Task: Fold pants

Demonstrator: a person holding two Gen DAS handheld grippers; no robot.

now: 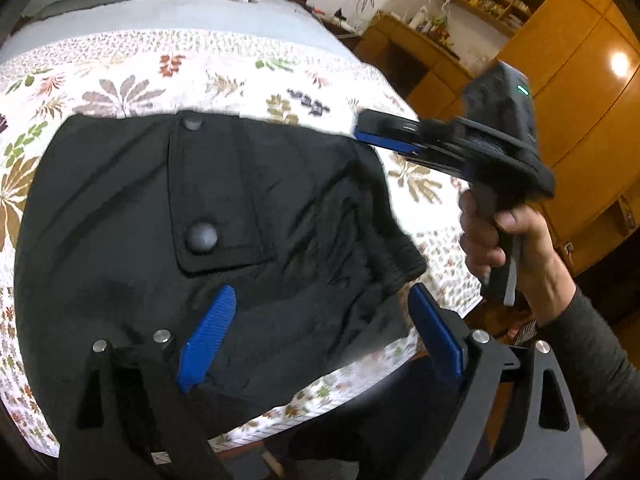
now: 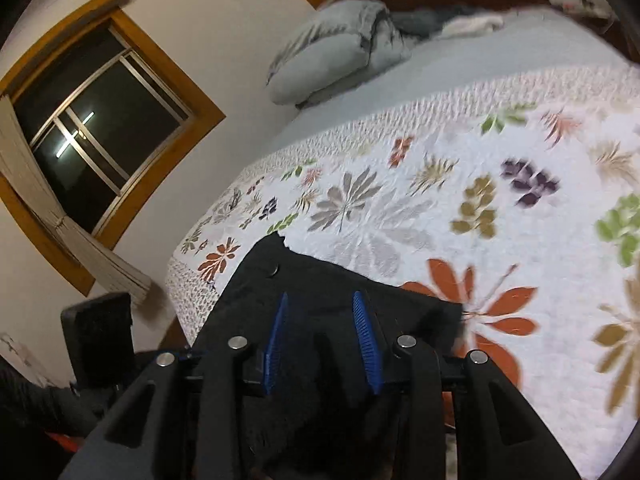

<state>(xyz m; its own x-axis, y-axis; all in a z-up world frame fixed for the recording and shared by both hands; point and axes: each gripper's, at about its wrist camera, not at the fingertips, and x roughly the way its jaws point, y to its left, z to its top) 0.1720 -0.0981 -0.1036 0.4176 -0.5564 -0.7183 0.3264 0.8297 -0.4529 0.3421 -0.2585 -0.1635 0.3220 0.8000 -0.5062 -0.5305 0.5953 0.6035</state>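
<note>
only the left view shows the flap pocket (image 1: 216, 196) on the black pants (image 1: 120, 240); left tongs (image 1: 320, 332) apart, right tongs (image 2: 324, 340) apart over the cloth.

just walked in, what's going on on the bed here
A person with a handheld gripper in each hand is folding black pants on a floral bedspread. The left gripper hovers open over the waistband end. The right gripper is open over the pants' far edge; neither clamps fabric.
</note>
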